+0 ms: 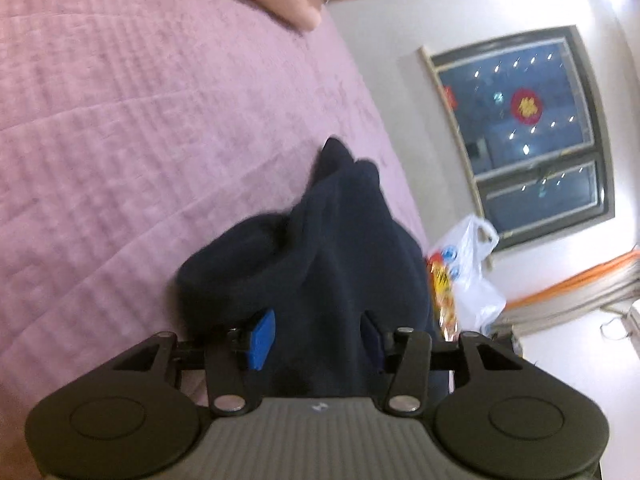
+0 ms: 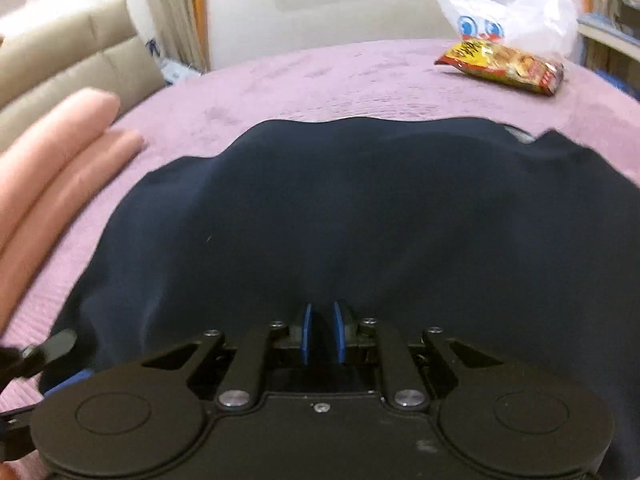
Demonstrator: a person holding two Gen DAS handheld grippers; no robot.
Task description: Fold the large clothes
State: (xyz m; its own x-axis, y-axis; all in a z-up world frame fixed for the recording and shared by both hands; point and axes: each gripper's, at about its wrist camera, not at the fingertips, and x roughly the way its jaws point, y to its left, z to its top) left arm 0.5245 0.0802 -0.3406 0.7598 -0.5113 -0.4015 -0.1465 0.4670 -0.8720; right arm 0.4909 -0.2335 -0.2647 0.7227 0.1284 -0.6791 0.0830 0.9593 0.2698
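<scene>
Left gripper (image 1: 318, 340): fingers spread; a thick fold of the navy garment (image 1: 320, 264) fills the gap between the two blue pads (image 1: 262, 338). Whether the pads press the cloth cannot be told; the far pad is mostly hidden by fabric.
Right gripper (image 2: 322, 334): fingers drawn close, a narrow slit between the blue pads (image 2: 306, 332); dark cloth sits in and just beyond the slit, so it pinches the garment's near edge.
Garment, left view: bunched into a ridge that rises from between the fingers and runs forward, ending in a dark peak ahead of the fingertips; it lies over the bedspread (image 1: 140, 140).
Garment, right view: navy garment (image 2: 360, 208) spread wide ahead of the fingers, wavy far edge, small pale tag at the far right edge.
Bed: lilac quilted bedspread (image 2: 300, 76) under the garment on all visible sides.
Person's hand (image 2: 48, 160): bare fingers to the left of the right gripper's fingers, beside the garment's left edge; view blurred.
Snack packet (image 2: 500, 66): red and yellow, on the bedspread well beyond and right of the fingers, apart from the garment.
Plastic bag (image 2: 508, 12): white, cartoon eyes printed on it, just behind the packet.
Window (image 1: 524, 132): dark panes with a red round decoration, seen tilted in the left view.
</scene>
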